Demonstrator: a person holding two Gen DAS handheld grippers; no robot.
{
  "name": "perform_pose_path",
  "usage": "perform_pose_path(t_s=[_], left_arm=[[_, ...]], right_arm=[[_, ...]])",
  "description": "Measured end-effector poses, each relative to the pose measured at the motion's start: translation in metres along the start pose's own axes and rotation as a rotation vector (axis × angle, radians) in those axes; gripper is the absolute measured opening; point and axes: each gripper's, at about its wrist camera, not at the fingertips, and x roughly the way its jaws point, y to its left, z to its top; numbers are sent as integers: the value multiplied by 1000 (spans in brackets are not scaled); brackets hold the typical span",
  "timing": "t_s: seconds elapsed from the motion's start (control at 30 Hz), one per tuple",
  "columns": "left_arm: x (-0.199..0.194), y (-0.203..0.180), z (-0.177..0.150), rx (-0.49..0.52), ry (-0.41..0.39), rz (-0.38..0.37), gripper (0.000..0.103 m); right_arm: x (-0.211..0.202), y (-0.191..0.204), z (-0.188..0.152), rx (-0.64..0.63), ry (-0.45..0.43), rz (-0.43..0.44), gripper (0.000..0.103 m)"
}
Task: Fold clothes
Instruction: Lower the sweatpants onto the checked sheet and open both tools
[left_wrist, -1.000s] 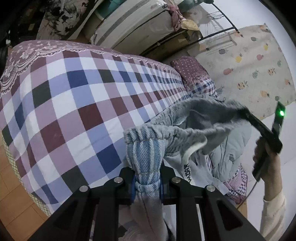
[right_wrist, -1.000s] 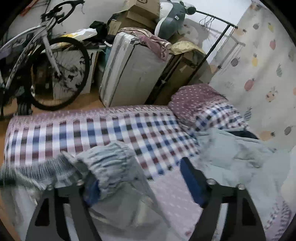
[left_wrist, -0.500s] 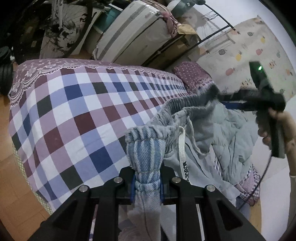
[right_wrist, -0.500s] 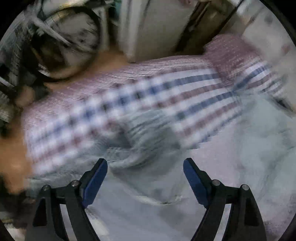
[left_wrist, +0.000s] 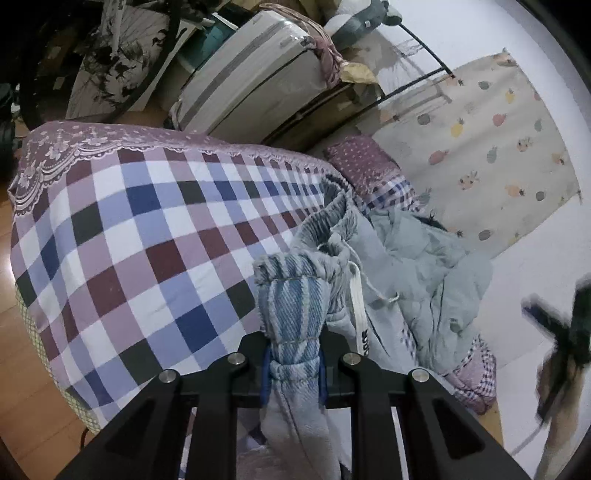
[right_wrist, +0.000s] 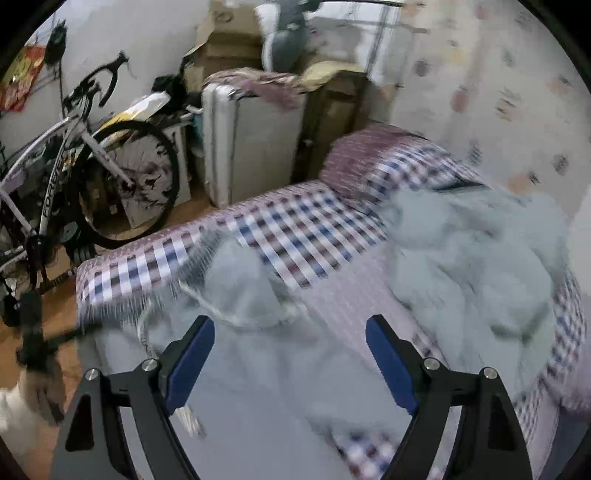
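A bed (left_wrist: 122, 236) fills most of the room, spread with a checked cover in purple, blue, maroon and white, with a lace-patterned purple border along its far edge. Behind it a grey-white suitcase (right_wrist: 251, 140) stands against cardboard boxes, a bicycle (right_wrist: 85, 158) leans by the wall, and a pale curtain printed with little fruits (left_wrist: 491, 147) hangs at the head end. A dotted purple pillow (left_wrist: 362, 166) lies at that end of the bed.

The left tongs (left_wrist: 293, 363) are clenched on a bunched fold of the grey trousers (left_wrist: 291, 310), at the gathered elastic waistband, where the inside shows a blue-striped weave. From that grip the waistband runs away in a loose curve over the checked cover, and a white drawstring with black lettering (left_wrist: 360, 310) dangles just beside the tongs. The rest of the garment hangs below the grip and drapes onto the bed.

A pale grey-green padded jacket (right_wrist: 476, 258) lies crumpled near the pillow, right of the trousers.

The right tongs (right_wrist: 288, 356) are spread wide, blue pads apart, holding nothing, poised above the grey cloth. In the left view they appear only as a blurred dark shape at the far right.
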Motion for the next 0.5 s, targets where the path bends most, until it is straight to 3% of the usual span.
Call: perform_pose_path(t_s=[0.17, 0.4, 0.5], left_arm=[[12, 18, -3, -20, 47, 69, 19], [-2, 11, -8, -21, 14, 71, 25], [-19, 13, -5, -61, -16, 85, 41]], right_arm=[[-83, -55, -112, 95, 17, -114, 87], [-215, -131, -240, 299, -10, -268, 87], [-289, -161, -291, 385, -52, -344, 87]])
